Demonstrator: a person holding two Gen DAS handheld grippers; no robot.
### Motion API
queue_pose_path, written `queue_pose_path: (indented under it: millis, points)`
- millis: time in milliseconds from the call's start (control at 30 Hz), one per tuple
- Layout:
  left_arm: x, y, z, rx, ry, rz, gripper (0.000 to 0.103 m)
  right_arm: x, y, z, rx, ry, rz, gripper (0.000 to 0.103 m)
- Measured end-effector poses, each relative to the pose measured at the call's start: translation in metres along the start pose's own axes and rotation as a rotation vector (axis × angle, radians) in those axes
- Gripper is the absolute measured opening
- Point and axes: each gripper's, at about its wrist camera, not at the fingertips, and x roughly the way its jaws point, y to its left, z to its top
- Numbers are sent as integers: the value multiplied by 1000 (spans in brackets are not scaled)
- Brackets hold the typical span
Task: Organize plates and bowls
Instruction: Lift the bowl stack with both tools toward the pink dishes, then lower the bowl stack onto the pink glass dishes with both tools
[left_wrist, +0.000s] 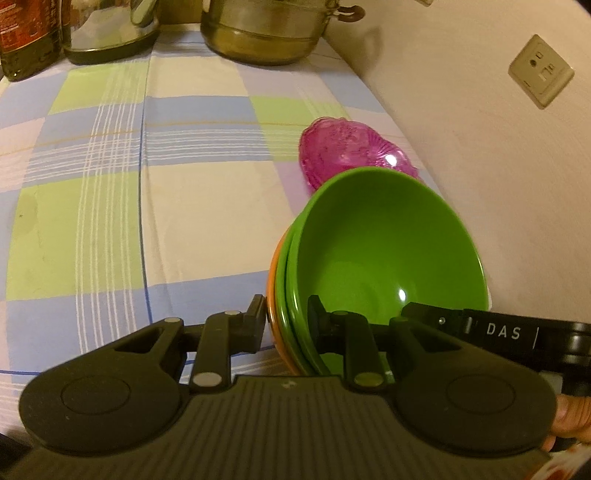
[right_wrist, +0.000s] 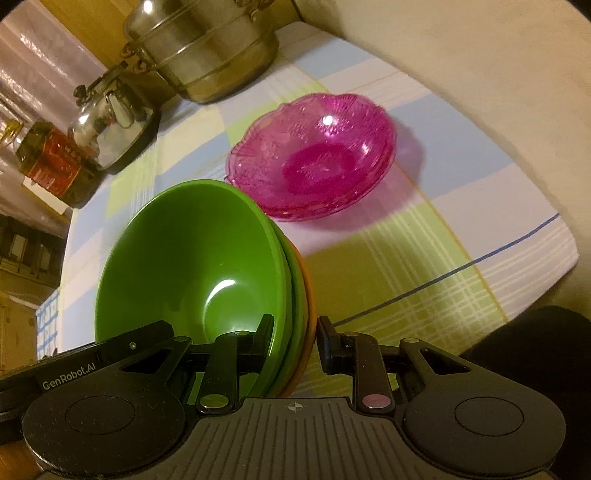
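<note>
A nested stack of bowls (left_wrist: 384, 251), green ones inside an orange one, hangs tilted above the checked tablecloth. My left gripper (left_wrist: 286, 317) is shut on the stack's rim, one finger outside the orange bowl and one inside the top green bowl. My right gripper (right_wrist: 295, 332) is shut on the opposite rim of the same stack of bowls (right_wrist: 192, 258). The right gripper's body shows at the right edge of the left wrist view. A stack of pink glass dishes (right_wrist: 314, 155) rests on the cloth just beyond, close to the wall; in the left wrist view the pink glass dishes (left_wrist: 351, 147) peek over the green rim.
At the table's far end stand a steel steamer pot (left_wrist: 266, 33), a shiny kettle (right_wrist: 110, 125) and a dark bottle with a red label (right_wrist: 55, 162). A wall with a socket (left_wrist: 541, 70) runs along one side. The checked tablecloth (left_wrist: 147, 184) lies bare on the other.
</note>
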Motion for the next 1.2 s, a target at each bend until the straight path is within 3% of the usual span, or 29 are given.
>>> queue_pose_path:
  millis: [533,1200]
  points:
    - [-8,-22,11,43,-23,-20,21,-24,-10,6,38,-49,0,25]
    - [4,-54,73,89,-62,-37,21,-36,-21,67,55,-104,13,24]
